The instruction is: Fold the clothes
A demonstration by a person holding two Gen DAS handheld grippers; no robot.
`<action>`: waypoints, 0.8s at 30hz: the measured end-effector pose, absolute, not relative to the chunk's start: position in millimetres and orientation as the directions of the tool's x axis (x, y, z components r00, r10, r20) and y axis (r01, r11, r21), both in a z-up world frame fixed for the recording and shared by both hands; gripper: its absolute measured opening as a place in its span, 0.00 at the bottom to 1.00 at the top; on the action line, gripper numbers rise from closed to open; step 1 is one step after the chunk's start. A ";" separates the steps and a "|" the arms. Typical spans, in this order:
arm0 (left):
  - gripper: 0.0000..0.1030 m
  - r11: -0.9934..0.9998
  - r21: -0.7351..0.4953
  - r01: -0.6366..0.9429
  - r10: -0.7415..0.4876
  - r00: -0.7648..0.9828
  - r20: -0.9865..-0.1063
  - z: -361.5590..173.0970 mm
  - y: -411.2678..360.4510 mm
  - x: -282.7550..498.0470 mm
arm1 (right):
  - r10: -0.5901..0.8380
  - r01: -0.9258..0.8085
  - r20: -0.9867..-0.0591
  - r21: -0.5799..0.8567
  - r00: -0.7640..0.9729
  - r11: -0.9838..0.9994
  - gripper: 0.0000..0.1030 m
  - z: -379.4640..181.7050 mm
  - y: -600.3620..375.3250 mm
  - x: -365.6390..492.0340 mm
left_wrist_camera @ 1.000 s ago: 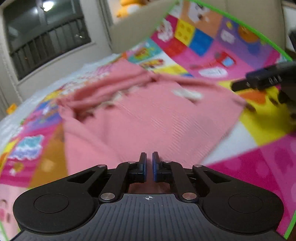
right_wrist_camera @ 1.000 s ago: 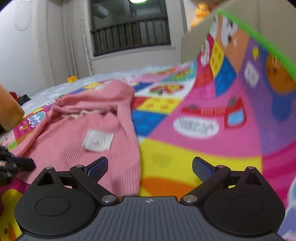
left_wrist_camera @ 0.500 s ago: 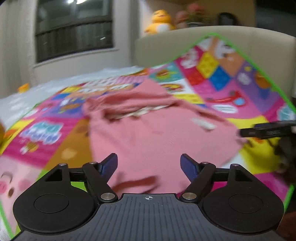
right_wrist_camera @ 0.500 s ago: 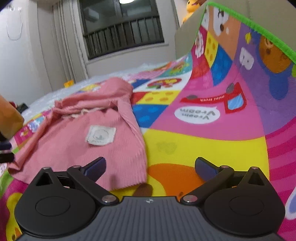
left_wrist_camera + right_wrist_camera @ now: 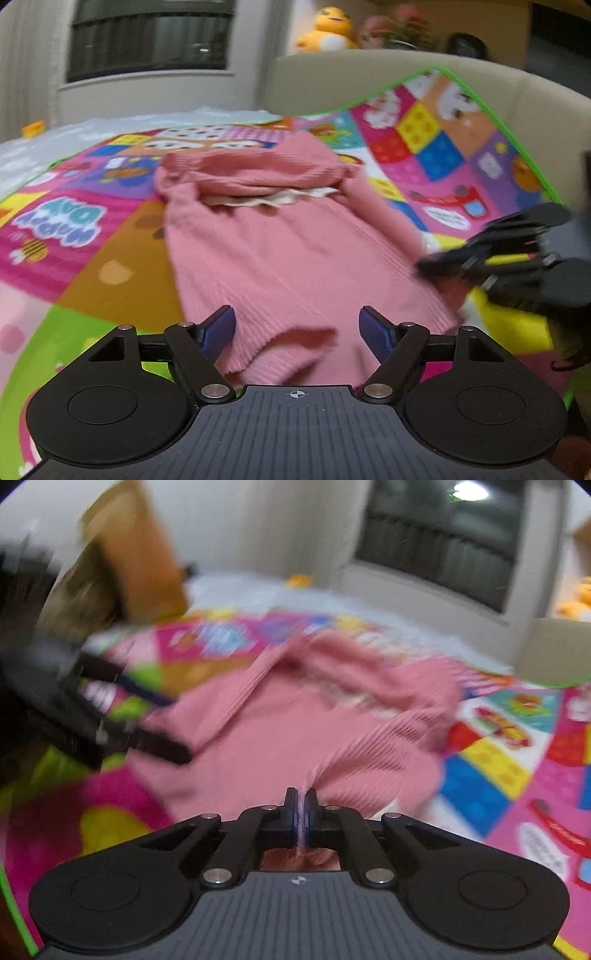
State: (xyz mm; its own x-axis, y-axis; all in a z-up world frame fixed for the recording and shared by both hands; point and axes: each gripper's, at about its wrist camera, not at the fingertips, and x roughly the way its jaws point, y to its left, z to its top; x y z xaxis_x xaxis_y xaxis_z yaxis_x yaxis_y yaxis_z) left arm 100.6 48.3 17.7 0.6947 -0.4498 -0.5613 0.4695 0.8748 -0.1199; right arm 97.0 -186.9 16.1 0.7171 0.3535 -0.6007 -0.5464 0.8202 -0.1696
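Two grippers: both over one pink garment on a bright floor mat.
Play mat (image 5: 92,258): patchwork of coloured squares with cartoon prints and a green edge, spread under everything; ahead of the left fingers its far end climbs a beige padded backrest (image 5: 369,81).
Pink sweater (image 5: 288,251): ribbed knit, lying mostly flat on the mat straight ahead of the left fingers, collar end farthest away with a cream frill (image 5: 266,199) showing at the neck; the hem sits between and just in front of the left fingertips, one corner curled over.
Sweater, right wrist view (image 5: 295,731): blurred by motion; cloth bunches and rises toward the right fingers.
Left gripper (image 5: 297,328): fingers spread wide, released, nothing between the blue pads (image 5: 221,326); hem directly ahead.
Right gripper (image 5: 300,805): fingers clenched together, a thin fold of pink knit pinched between them.
Right gripper from the left wrist view (image 5: 491,254): blurred, at the sweater's right edge, beyond the left gripper's right finger.
Plush toy (image 5: 327,31): yellow, on top of the backrest, far beyond the fingers.
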 end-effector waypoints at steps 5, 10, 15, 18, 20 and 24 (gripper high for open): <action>0.82 0.848 -0.141 0.511 -0.486 0.644 -0.591 8.5 46.3 97.3 | 0.386 -0.563 -0.644 -0.084 0.660 0.822 0.11 2.9 -190.5 103.5; 0.84 0.851 -0.101 0.515 -0.470 0.662 -0.584 12.5 42.6 93.3 | 0.395 -0.567 -0.638 -0.079 0.661 0.820 0.20 1.0 -193.6 100.2; 0.88 0.929 -0.020 0.368 -0.320 0.777 -0.542 22.5 48.6 87.9 | 0.395 -0.560 -0.621 -0.087 0.677 0.824 0.24 -3.4 -193.3 93.6; 0.89 0.935 0.007 0.354 -0.290 0.778 -0.558 18.0 44.6 91.2 | 0.402 -0.557 -0.611 -0.078 0.682 0.827 0.25 -5.2 -194.7 92.7; 0.84 0.923 0.064 0.378 -0.279 0.776 -0.565 11.3 34.4 92.9 | 0.406 -0.555 -0.607 -0.069 0.683 0.829 0.25 -5.3 -196.3 92.6; 0.35 0.892 0.181 0.413 -0.252 0.789 -0.560 7.9 16.6 104.1 | 0.411 -0.551 -0.601 -0.058 0.685 0.833 0.26 -5.2 -198.9 91.2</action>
